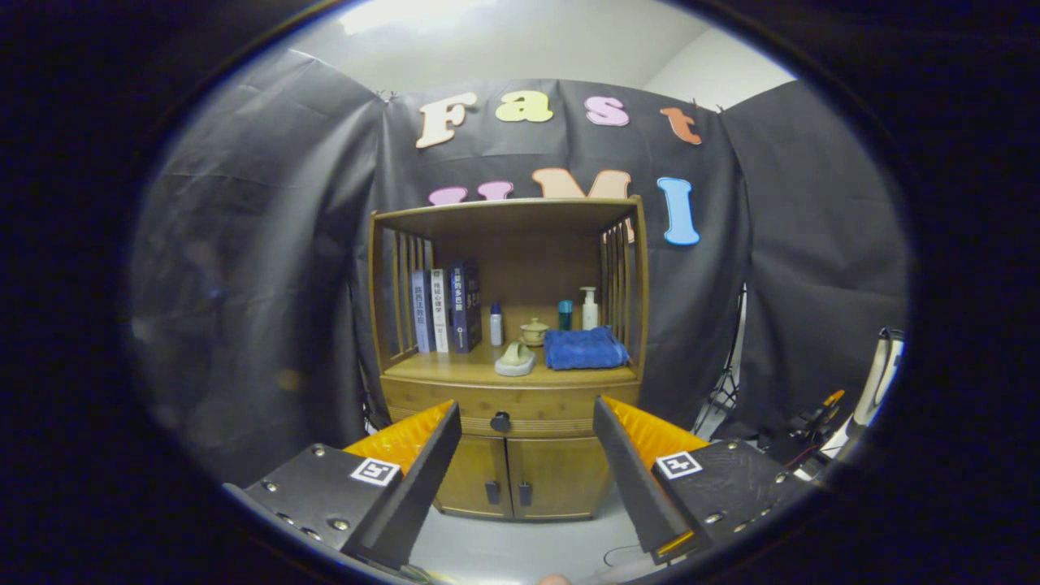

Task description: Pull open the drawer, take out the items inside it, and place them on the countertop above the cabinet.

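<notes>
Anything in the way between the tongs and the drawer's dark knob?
Nothing: in the gripper view the open tongs frame the round dark knob on the closed wooden drawer, well ahead, with bare space between.

Three books [445,309] are standing upright at the left of the cabinet's open shelf [504,370], each carrying vertical Chinese print on its spine, too small and blurred to read. Square black-and-white fiducial tags are sitting on the tool [526,422], one on each finger body [374,471] [678,465], showing coded patterns, no letters. The pump bottle [590,309] and small bottles nearby are showing no legible label.
</notes>
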`<state>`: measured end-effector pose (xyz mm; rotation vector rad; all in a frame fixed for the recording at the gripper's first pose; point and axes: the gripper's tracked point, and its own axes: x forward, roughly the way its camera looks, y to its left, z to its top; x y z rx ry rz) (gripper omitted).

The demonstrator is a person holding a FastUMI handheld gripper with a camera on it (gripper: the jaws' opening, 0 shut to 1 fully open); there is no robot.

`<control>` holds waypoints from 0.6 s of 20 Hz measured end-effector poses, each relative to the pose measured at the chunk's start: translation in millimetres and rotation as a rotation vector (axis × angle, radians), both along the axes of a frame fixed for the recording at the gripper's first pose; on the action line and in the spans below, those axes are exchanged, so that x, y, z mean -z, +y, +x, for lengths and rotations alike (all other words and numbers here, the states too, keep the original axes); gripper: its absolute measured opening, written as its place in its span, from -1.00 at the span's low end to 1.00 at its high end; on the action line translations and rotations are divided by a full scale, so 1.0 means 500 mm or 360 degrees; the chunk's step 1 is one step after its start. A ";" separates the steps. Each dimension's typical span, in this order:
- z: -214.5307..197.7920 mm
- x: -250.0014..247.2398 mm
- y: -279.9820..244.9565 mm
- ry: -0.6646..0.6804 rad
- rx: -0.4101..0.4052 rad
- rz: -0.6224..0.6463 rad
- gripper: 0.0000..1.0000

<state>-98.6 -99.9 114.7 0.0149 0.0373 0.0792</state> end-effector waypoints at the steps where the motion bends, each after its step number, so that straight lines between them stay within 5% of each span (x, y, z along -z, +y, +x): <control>1: -0.002 -0.005 -0.006 0.0000 -0.0004 0.0000 0.97; 12: 0.001 -0.038 -0.041 0.0023 0.0013 -0.0013 0.98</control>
